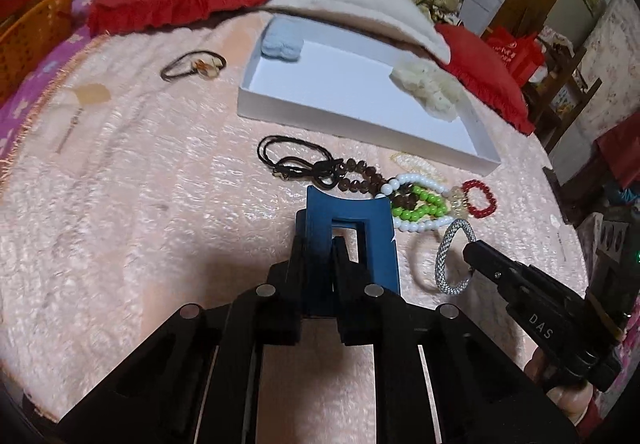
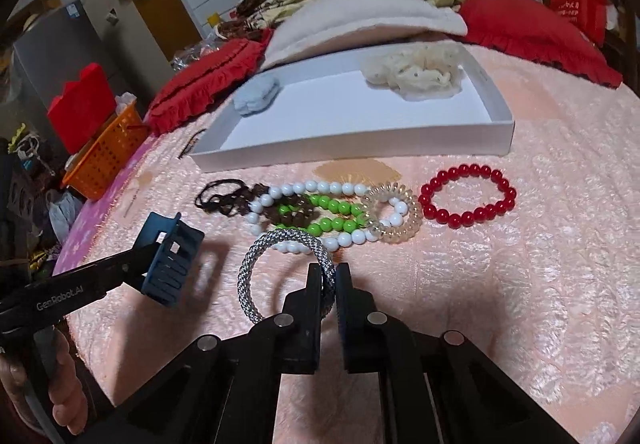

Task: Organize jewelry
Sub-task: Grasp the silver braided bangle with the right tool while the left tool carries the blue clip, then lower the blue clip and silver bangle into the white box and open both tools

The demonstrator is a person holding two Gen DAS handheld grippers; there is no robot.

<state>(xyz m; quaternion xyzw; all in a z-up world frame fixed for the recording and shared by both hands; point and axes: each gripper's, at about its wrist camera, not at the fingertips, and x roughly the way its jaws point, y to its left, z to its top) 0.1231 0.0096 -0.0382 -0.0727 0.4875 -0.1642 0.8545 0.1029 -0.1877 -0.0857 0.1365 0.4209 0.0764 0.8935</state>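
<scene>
Silver bangle (image 2: 280, 276) pinched in right gripper (image 2: 329, 272).

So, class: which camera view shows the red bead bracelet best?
The right wrist view: the whole red bead bracelet lies open and unobstructed on the pink blanket. In the left wrist view the red bead bracelet is small and far off, though also unobstructed.

Home bedroom: plush blanket (image 1: 140, 184), red pillows (image 2: 532, 28).
</scene>
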